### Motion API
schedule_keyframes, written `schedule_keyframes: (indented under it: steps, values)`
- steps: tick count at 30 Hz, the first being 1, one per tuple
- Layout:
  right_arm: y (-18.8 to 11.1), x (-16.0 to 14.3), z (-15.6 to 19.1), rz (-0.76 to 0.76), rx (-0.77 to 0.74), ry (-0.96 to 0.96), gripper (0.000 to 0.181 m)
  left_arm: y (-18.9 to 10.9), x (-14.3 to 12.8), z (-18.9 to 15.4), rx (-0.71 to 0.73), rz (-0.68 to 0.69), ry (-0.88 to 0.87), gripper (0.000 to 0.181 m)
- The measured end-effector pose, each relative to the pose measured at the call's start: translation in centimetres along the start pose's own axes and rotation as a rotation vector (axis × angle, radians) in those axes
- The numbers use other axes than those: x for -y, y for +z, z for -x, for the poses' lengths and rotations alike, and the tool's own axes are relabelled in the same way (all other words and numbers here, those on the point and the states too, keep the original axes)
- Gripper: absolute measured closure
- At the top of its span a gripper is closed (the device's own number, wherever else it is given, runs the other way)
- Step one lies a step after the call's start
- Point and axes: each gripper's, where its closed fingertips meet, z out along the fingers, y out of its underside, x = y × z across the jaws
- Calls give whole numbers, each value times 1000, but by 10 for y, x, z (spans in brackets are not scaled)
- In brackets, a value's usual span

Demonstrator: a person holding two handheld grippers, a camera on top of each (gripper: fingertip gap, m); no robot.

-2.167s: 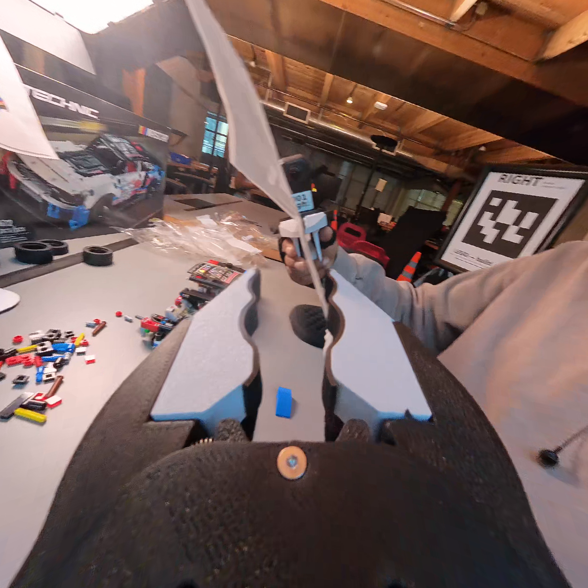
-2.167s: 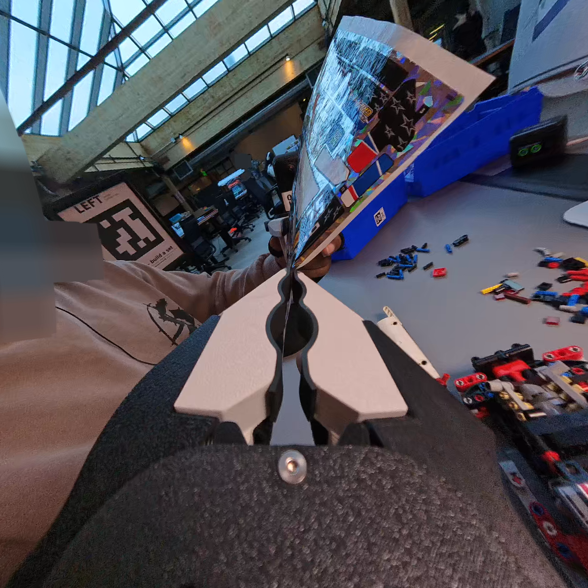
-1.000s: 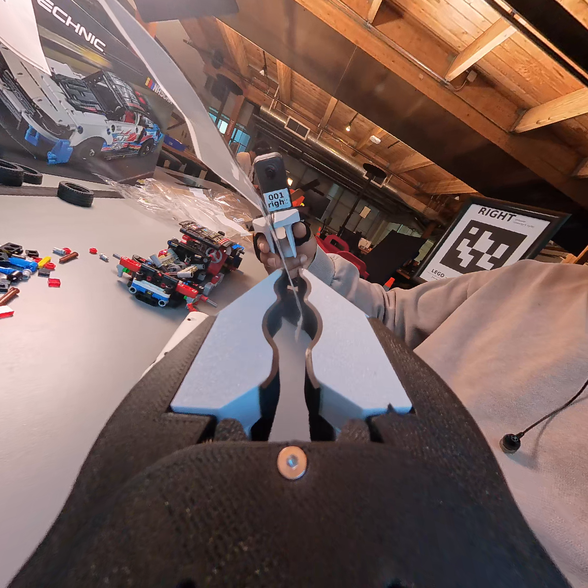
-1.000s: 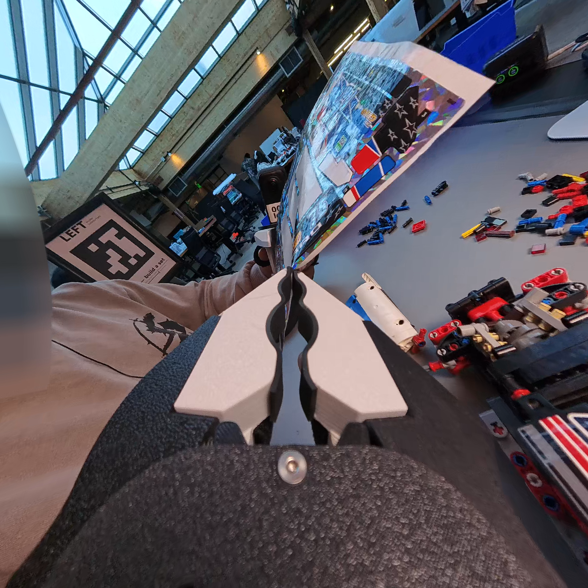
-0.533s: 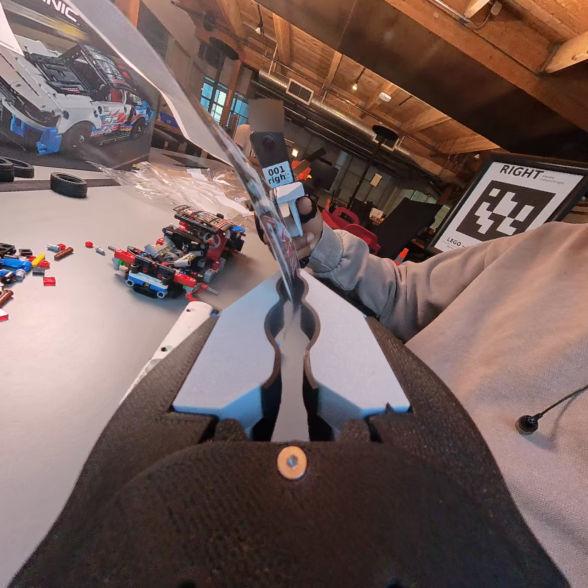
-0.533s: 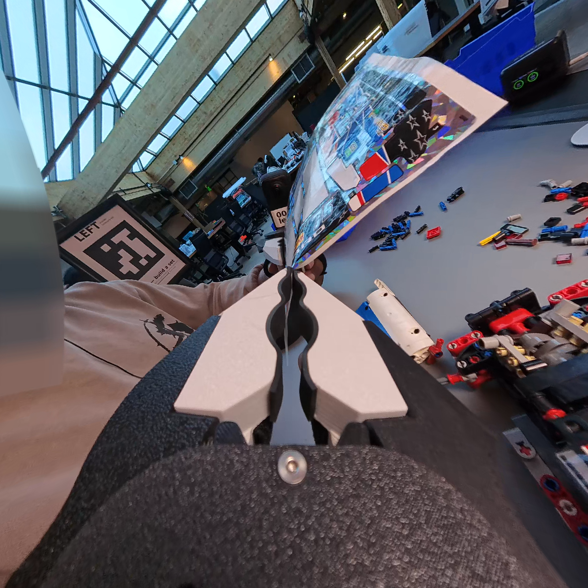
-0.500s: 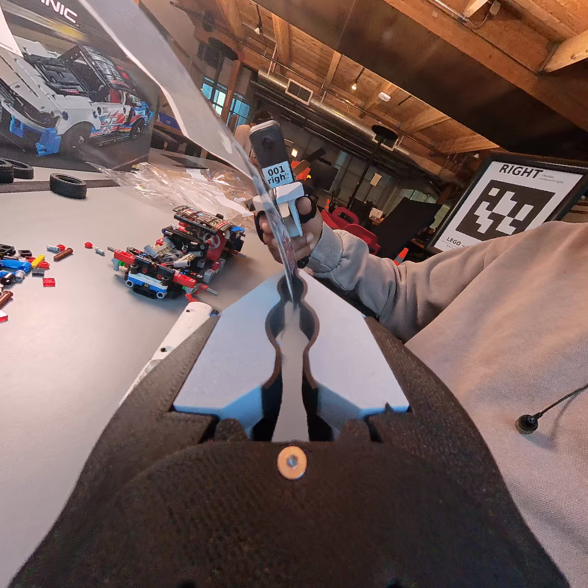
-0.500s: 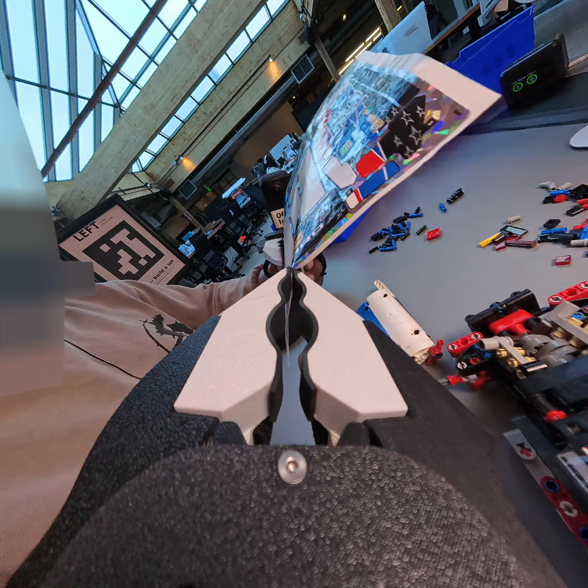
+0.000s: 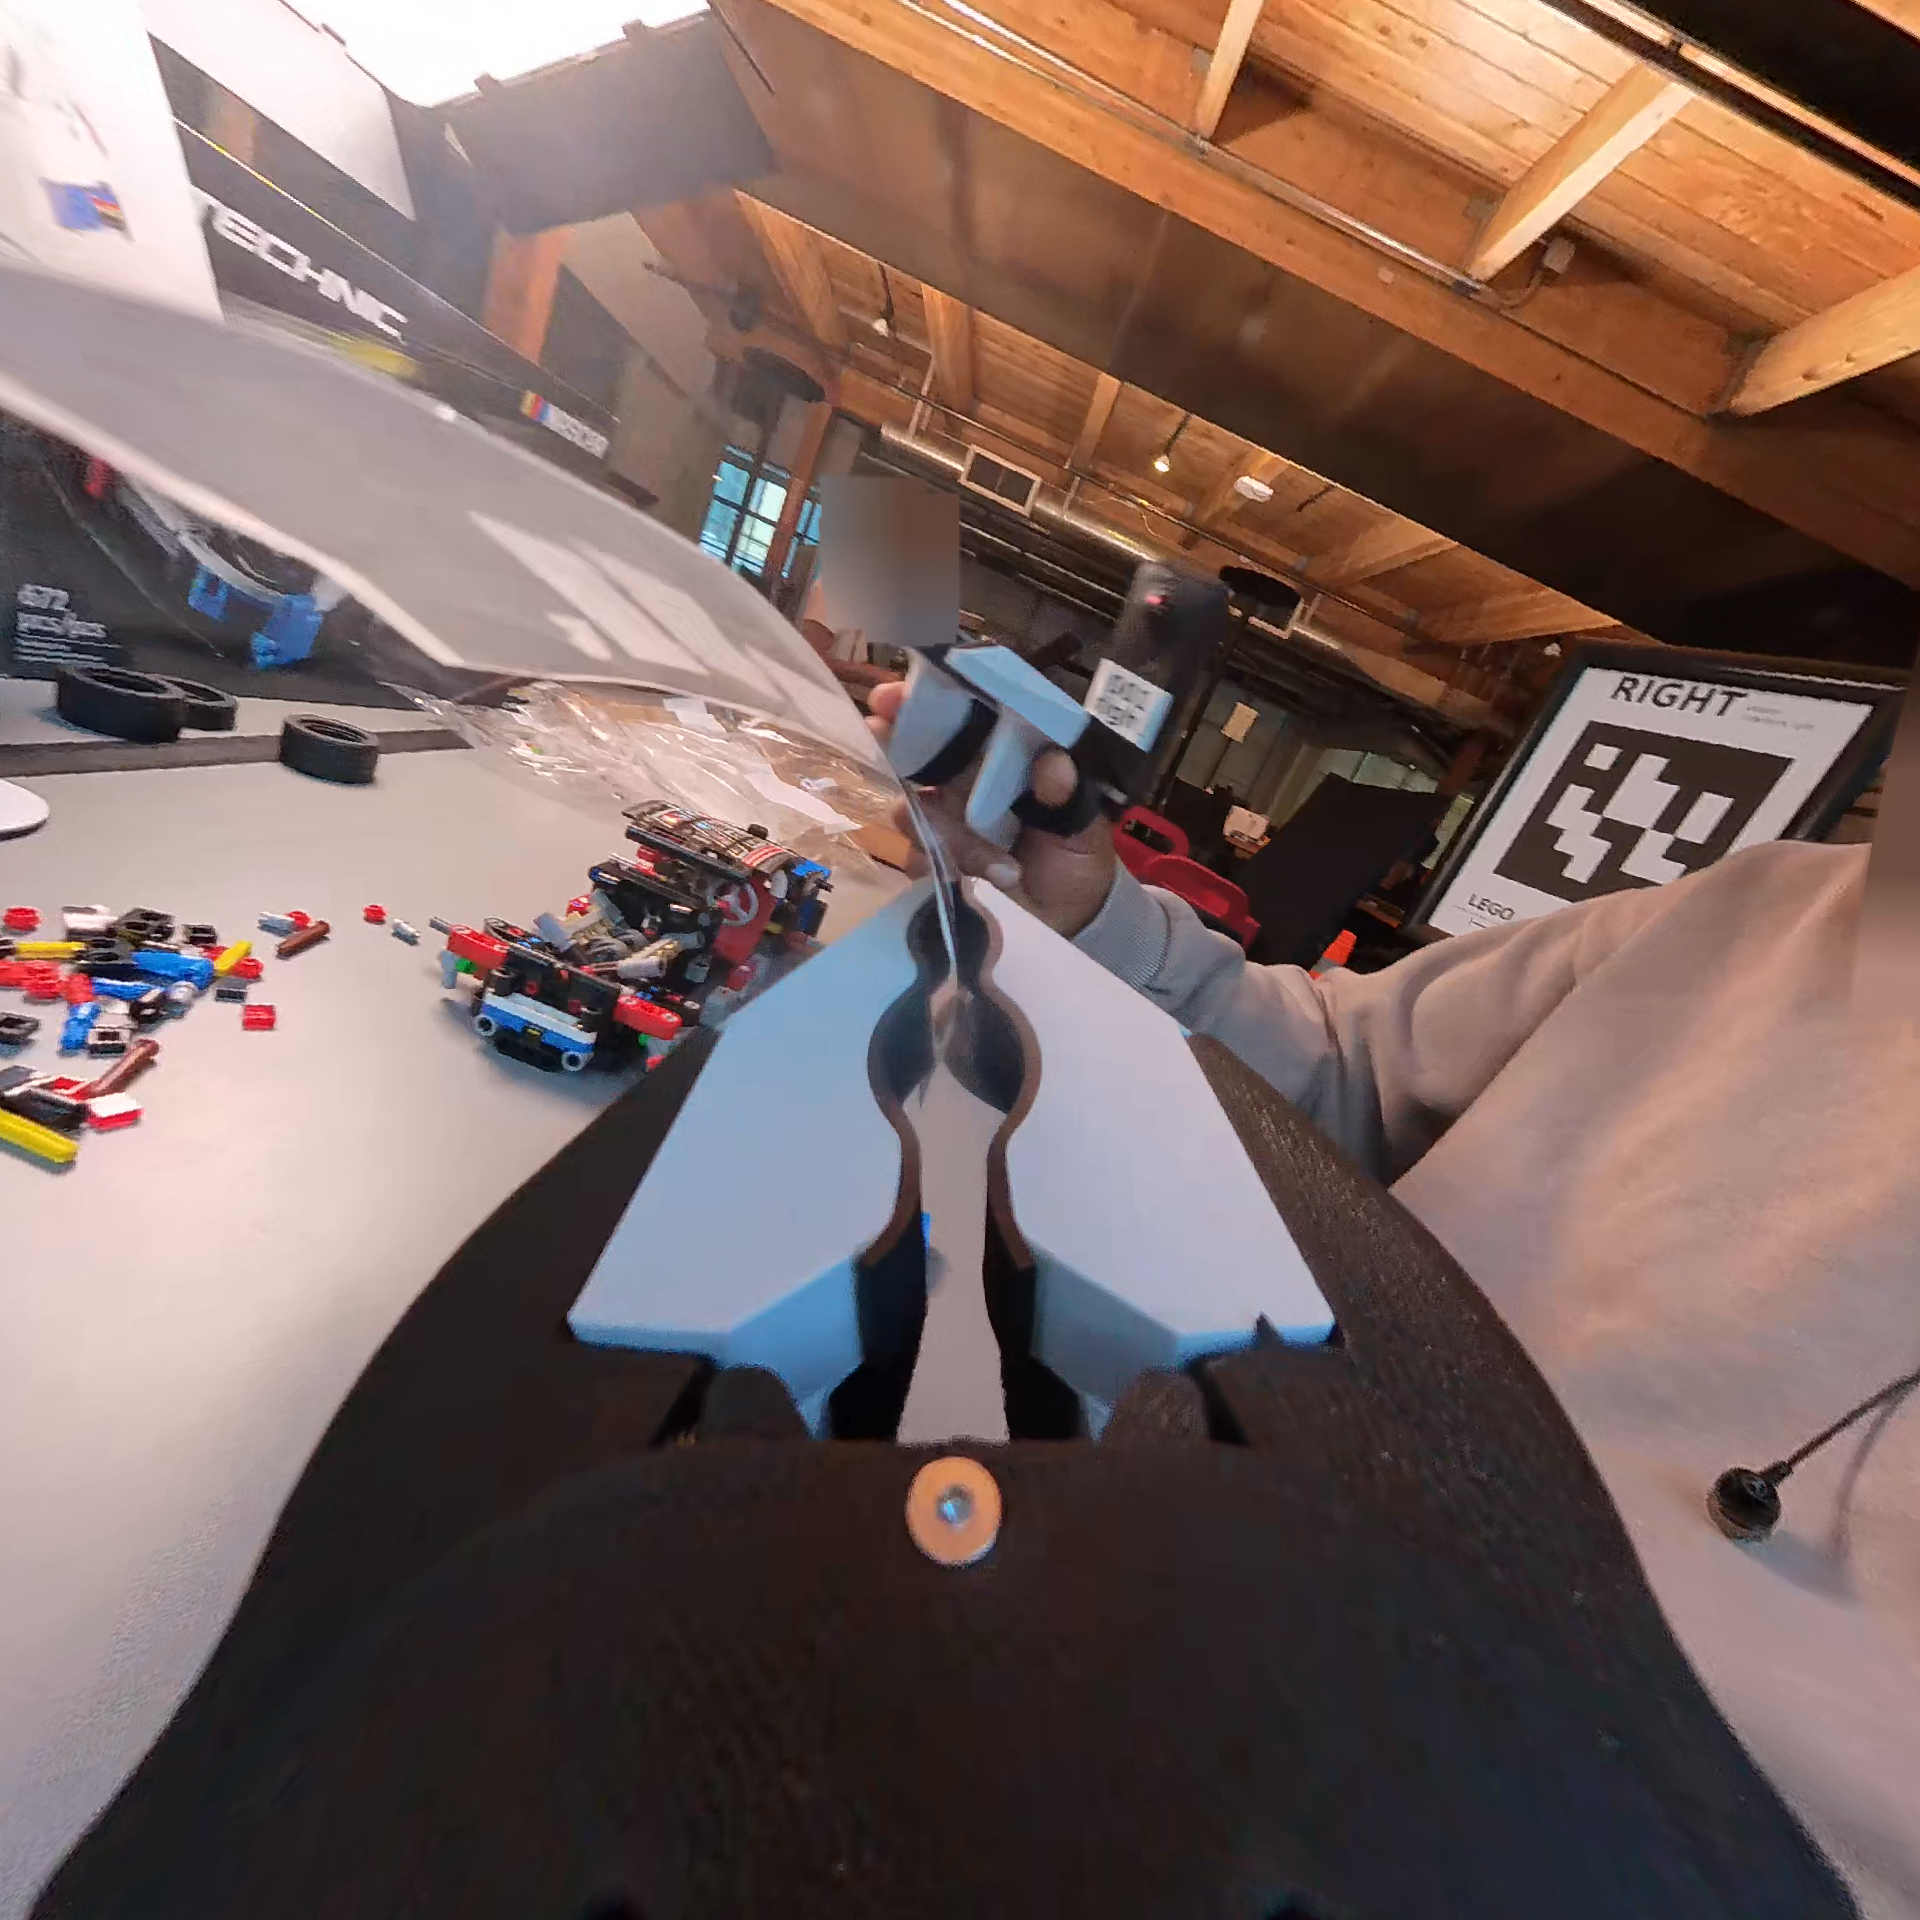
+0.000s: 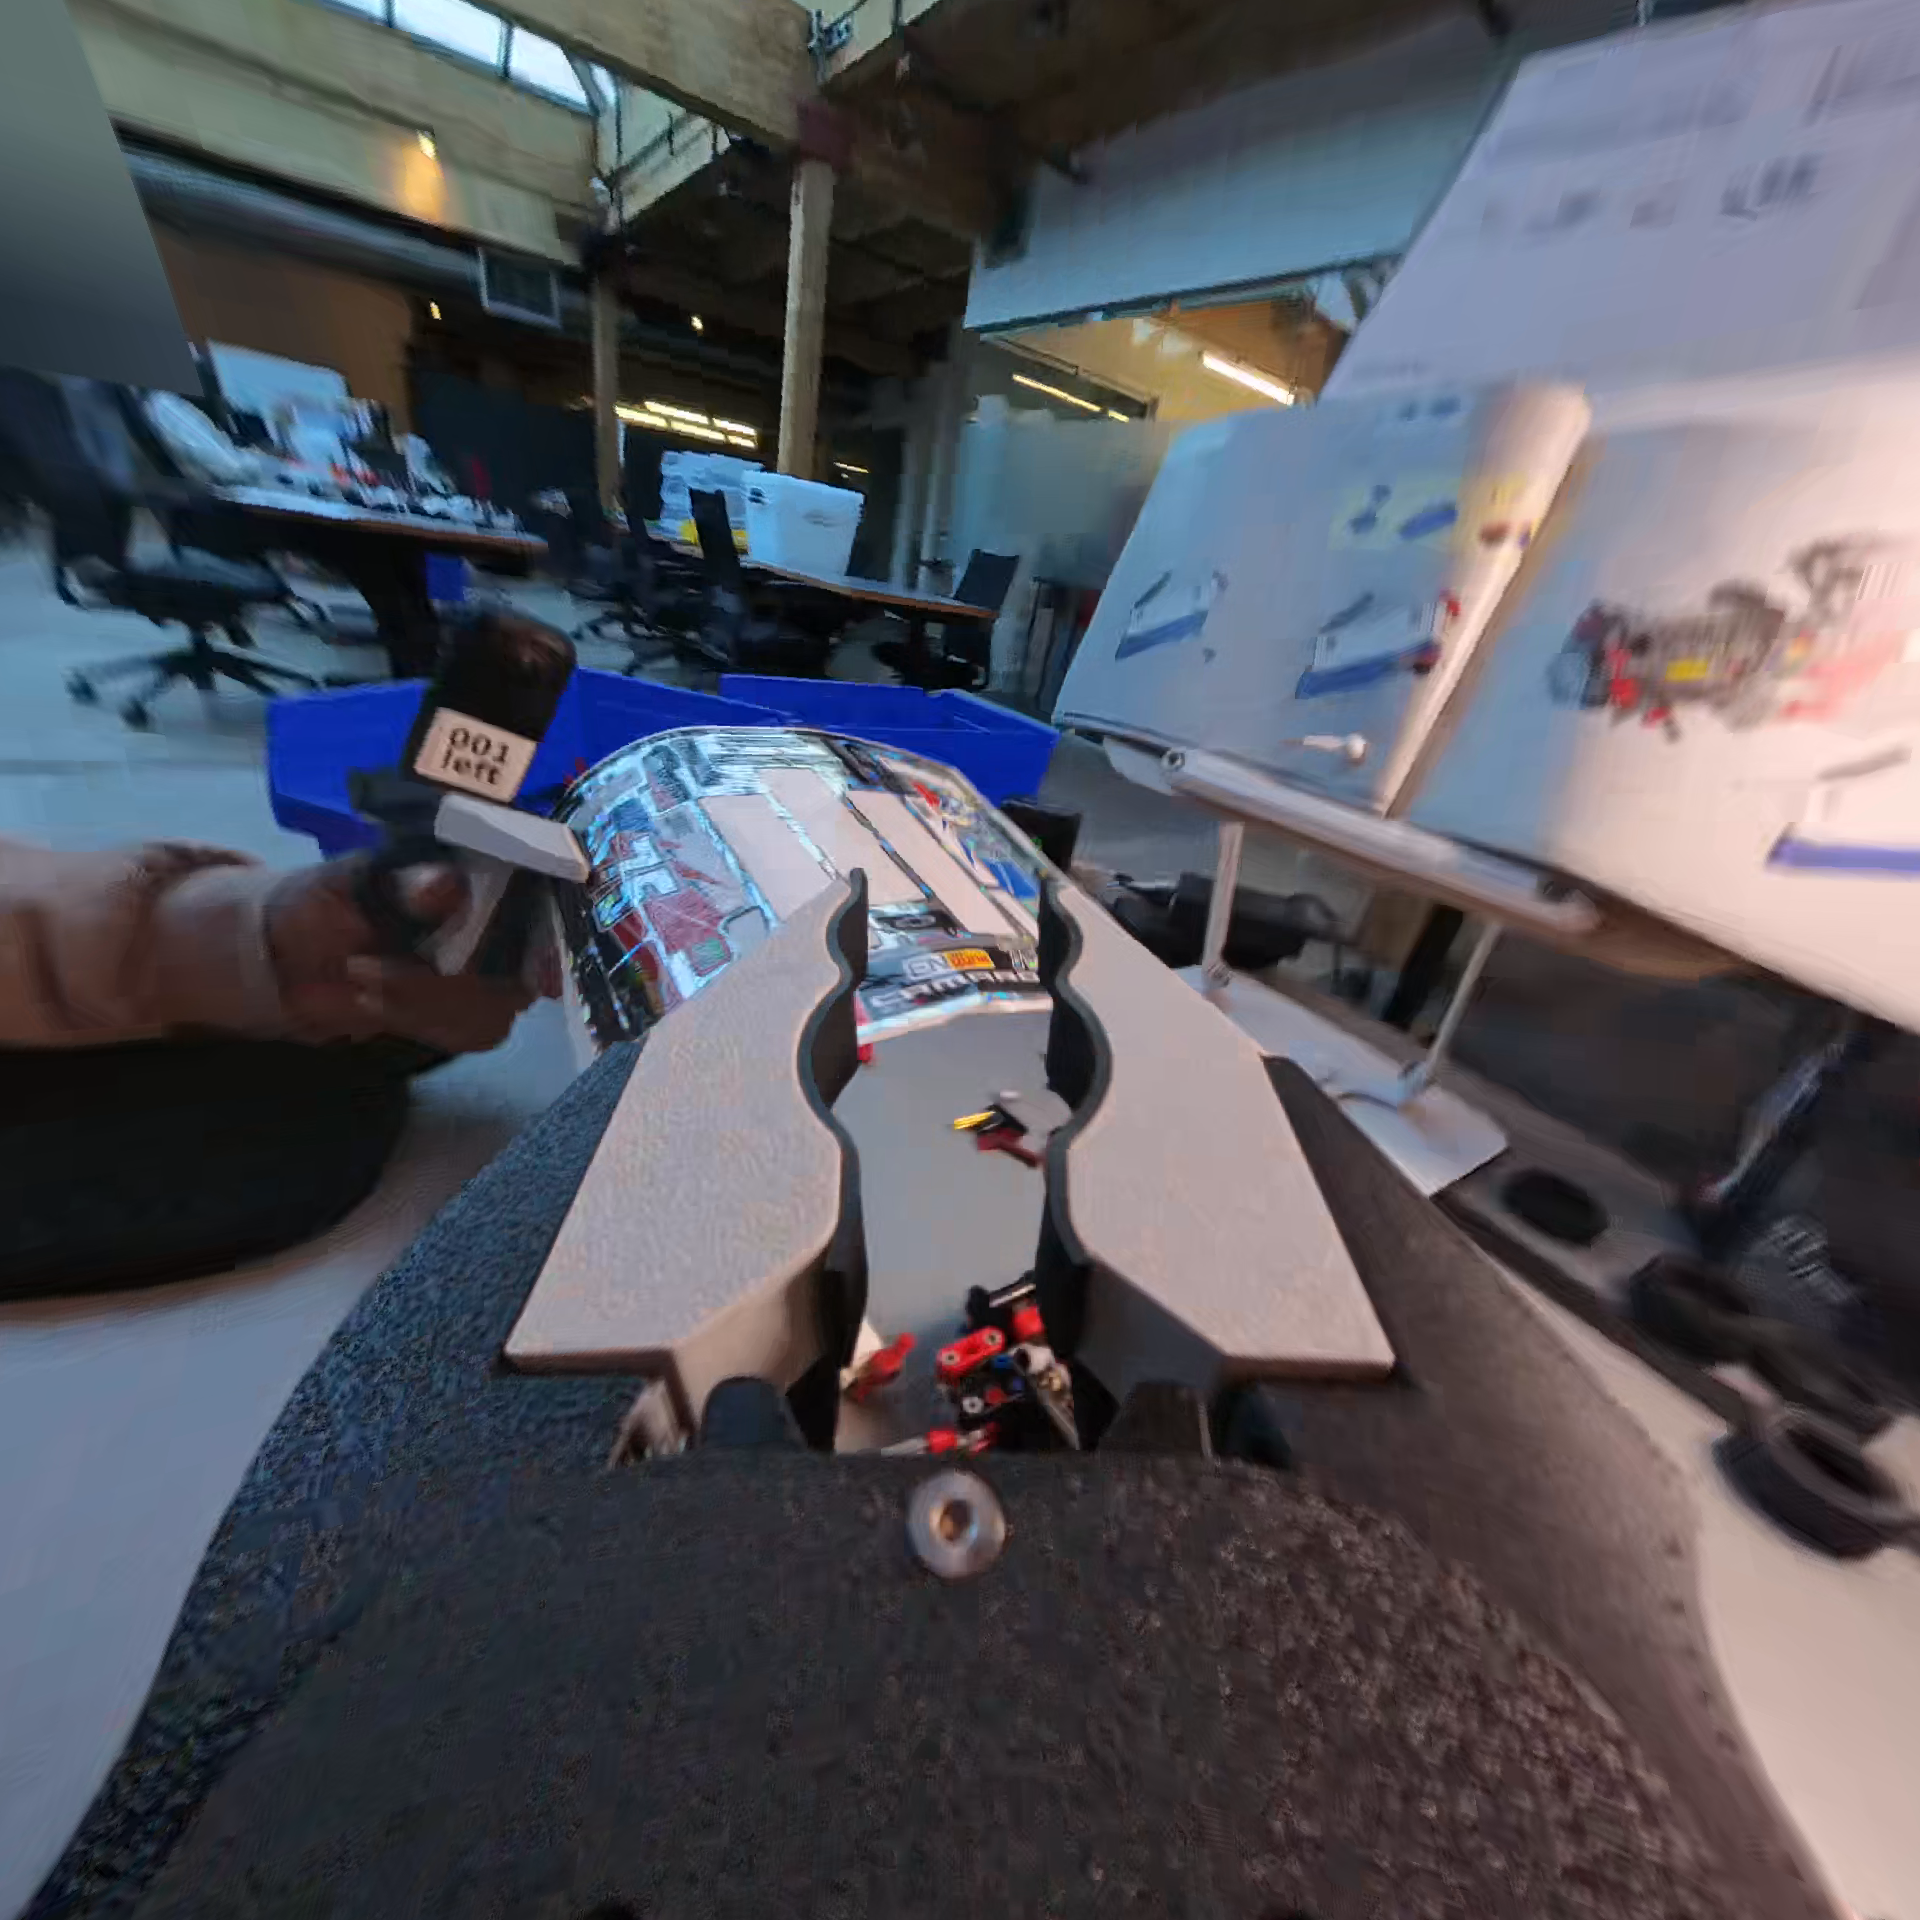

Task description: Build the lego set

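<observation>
One sticker sheet (image 9: 436,520), printed, writing blurred

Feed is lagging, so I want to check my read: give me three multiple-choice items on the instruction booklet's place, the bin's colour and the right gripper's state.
1. Where is the open paper instruction booklet?
A. Flat on the table
B. Propped on a silver metal stand
C. Inside a bin

2. What colour is the plastic bin behind the shiny holographic sticker sheet?
A. Red
B. Grey
C. Blue

3. What is the state of the right gripper?
A. Shut on the sheet
B. Open and empty
C. Shut on a tyre

Answers:
1 B: the pages lean on the stand's ledge.
2 C: its walls are plainly blue.
3 B: its fingers stand wide apart, and only the left gripper pinches the sheet.
</observation>
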Motion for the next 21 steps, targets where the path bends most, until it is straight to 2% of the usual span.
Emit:
schedule_keyframes:
  steps: [2,5,8,14,17,21]
  values:
    - [5,2,28,42,36,-202,148,-2,4,5,28,-23,8,181]
    - [22,-37,64,227,95,-400,135,0,3,3,37,-16,45,181]
    - [31,-62,78,294,115,-542,134,5,0,-7,6,2,88,181]
    - [31,-68,89,303,161,-583,155,11,-6,-19,-13,42,194,181]
    - [28,-73,101,316,238,-519,146,12,-14,-19,-4,94,282,181]
    - [24,-63,107,262,333,-264,135,14,-19,-33,-48,135,415,181]
